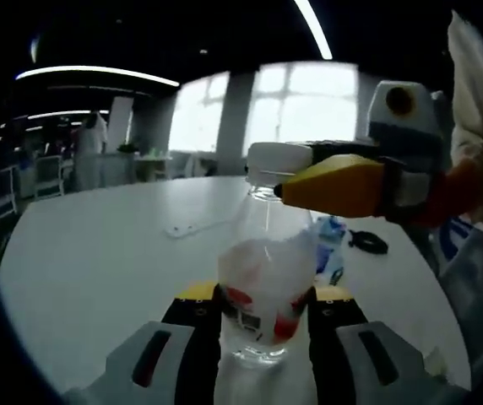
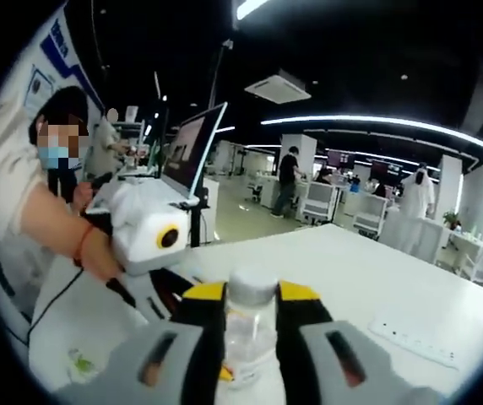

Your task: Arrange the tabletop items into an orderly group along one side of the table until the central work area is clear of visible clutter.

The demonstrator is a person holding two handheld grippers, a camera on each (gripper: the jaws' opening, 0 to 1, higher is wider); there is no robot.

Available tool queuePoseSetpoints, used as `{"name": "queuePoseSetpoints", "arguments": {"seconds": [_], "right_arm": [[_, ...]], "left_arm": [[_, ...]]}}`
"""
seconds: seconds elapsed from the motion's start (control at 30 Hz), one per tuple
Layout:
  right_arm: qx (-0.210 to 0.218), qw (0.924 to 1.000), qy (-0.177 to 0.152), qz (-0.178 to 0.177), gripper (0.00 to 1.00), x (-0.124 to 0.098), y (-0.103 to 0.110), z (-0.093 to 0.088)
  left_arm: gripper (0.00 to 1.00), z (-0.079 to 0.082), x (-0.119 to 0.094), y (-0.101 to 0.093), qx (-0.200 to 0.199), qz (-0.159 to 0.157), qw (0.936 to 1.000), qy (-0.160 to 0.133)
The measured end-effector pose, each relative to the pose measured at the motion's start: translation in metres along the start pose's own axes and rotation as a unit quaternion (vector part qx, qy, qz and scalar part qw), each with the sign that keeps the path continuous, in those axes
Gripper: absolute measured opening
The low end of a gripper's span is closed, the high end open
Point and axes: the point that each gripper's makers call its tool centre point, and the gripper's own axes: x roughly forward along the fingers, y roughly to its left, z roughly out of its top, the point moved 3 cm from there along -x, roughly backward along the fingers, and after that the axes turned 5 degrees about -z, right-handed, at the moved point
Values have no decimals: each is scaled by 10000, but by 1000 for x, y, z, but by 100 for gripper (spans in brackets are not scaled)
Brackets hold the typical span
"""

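Observation:
A clear plastic bottle point(image 1: 267, 291) with a red and white label stands upright on the white table point(image 1: 98, 261). My left gripper point(image 1: 267, 302) is shut on the bottle's body, one yellow-tipped jaw on each side. From the right, my right gripper point(image 1: 296, 173) reaches in and grips the white cap point(image 1: 267, 159). In the right gripper view the cap point(image 2: 252, 287) sits tight between my right gripper's point(image 2: 252, 297) yellow tips, with the clear neck point(image 2: 246, 342) below. The left gripper point(image 2: 161, 291) shows just left of the bottle, held by a person's hand point(image 2: 98, 257).
A white power strip point(image 1: 189, 228) with its cable lies on the table beyond the bottle. A black coiled item point(image 1: 368, 243) and a blue item point(image 1: 330, 229) lie to the right. A small green and white wrapper point(image 2: 79, 364) lies near the left edge. A monitor point(image 2: 192, 148) stands behind.

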Motion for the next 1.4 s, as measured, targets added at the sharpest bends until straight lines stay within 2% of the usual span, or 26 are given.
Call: {"name": "queuePoseSetpoints", "arguments": {"seconds": [0.67,0.83,0.9,0.97,1.03,1.1,1.17,1.2,1.33,1.4], "right_arm": [[-144,9999,82,-19,19,-9,3,-1],[-128,9998,124,-45,19,-11,2,-2],[-152,9998,125,-46,19,-12,2,-2],[-160,9998,120,-32,19,-12,2,-2],[-167,9998,130,-35,19,-13,3,-2],[-175,9998,136,-21,20,-13,3,-2],[-179,9997,153,-13,20,-13,3,-2],[-181,9997,153,-8,20,-14,3,-2],[-188,9997,165,-13,20,-17,3,-3],[-188,9997,178,-5,20,-18,4,-3]], "left_arm": [[38,-3,0,-5,-60,-12,9999,111],[47,-9,3,-9,-20,-38,9996,262],[52,-10,2,-9,-149,-7,9995,287],[51,-9,1,-7,-107,20,9996,271],[54,-10,0,-7,-284,36,9992,292],[61,-11,0,-6,-266,95,9991,325],[64,-15,-1,-8,-455,120,9978,457],[65,-15,-2,-9,-302,137,9984,451],[71,-18,-4,-12,-385,180,9973,591],[71,-18,-6,-12,-416,217,9971,603]]}}
